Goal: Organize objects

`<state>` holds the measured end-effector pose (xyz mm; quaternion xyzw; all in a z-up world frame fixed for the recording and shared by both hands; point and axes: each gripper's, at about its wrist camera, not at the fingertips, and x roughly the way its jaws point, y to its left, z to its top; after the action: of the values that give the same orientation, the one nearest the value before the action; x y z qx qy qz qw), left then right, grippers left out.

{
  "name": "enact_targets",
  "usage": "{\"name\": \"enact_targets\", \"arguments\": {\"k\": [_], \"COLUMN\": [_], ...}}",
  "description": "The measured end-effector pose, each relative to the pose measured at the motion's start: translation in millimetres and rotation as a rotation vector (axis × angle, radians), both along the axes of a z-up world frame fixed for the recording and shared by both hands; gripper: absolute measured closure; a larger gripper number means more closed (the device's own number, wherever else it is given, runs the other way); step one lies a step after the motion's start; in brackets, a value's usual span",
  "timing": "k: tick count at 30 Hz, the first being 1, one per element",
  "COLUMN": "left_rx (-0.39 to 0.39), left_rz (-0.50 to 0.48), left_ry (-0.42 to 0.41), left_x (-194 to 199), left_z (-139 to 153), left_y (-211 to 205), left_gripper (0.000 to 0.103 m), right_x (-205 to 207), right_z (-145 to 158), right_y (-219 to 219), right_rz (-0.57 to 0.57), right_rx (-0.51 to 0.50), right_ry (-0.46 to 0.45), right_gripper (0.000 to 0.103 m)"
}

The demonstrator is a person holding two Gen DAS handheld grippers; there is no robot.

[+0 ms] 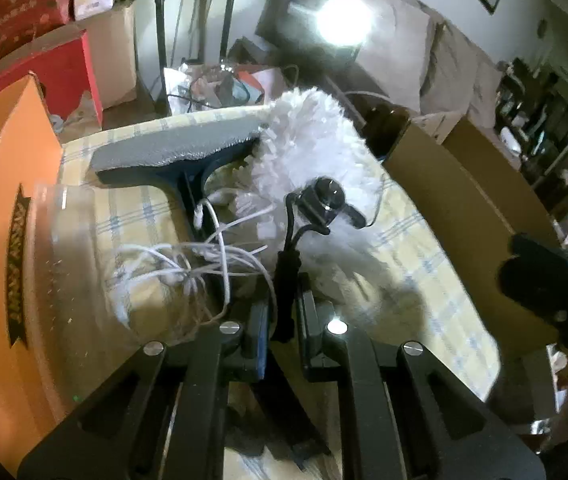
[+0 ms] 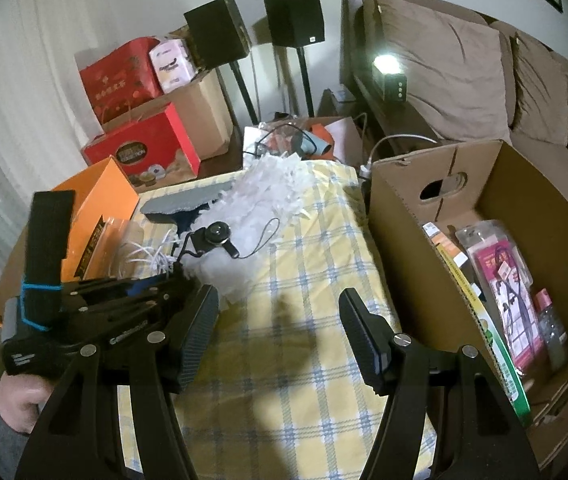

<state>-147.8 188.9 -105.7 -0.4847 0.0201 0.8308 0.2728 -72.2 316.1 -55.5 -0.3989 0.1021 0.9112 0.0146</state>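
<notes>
Left gripper (image 1: 282,320) jaws grip the clip (image 1: 324,204) stem; cables (image 1: 203,256) at 9 o'clock may snag when lifting. Right gripper (image 2: 279,336) jaws open, empty.

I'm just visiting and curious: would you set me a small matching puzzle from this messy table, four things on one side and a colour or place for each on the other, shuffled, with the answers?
Things:
1. squeegee pad
2. fluffy duster
3. pink packet
4. left tongs

Colour, place or state:
A. white, lying on the checked cloth
B. shut on a thin black stem
C. grey
D. inside the open cardboard box

Pairs: 1-C, 2-A, 3-D, 4-B
</notes>
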Motion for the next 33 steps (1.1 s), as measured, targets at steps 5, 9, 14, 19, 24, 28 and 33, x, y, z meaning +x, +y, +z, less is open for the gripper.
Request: {"name": "enact_targets", "arguments": {"k": [5, 9, 14, 19, 24, 28, 33], "left_rx": [0.069, 0.134, 0.193, 0.213, 0.234, 0.255, 0.268], "left_rz": [0.004, 0.026, 0.047, 0.051, 0.066, 0.079, 0.095], "left_ry": [0.007, 0.011, 0.043, 0.088, 0.12, 0.135, 0.159], "left_x": [11.1, 13.3, 18.2, 25.2, 27.7, 29.1, 30.7], "left_z": [24.7, 47.9, 75.6, 98.4, 116.4, 127.3, 139.3], "left_y": [-12.9, -26.9, -45.5, -57.5, -69.1, -79.1, -89.3], "left_gripper": [0.092, 0.092, 0.092, 0.092, 0.092, 0.092, 0.092], "right_x": [0.5, 1.4, 4.6, 6.3, 7.8, 8.7, 8.0], "right_z": [2.6, 4.5, 9.8, 13.3, 14.9, 15.5, 15.4], "right_y": [-6.2, -11.5, -15.7, -19.6, -31.9, -38.7, -44.4], "right_rz": [0.011, 0.018, 0.025, 0.033, 0.069, 0.092, 0.122], "right_rx": [-0.002, -0.001, 0.009, 0.005, 0.011, 0.015, 0.007], "right_ry": [0.01, 0.011, 0.022, 0.031, 0.034, 0.035, 0.037], "right_gripper": [0.038, 0.038, 0.038, 0.038, 0.038, 0.038, 0.038]}}
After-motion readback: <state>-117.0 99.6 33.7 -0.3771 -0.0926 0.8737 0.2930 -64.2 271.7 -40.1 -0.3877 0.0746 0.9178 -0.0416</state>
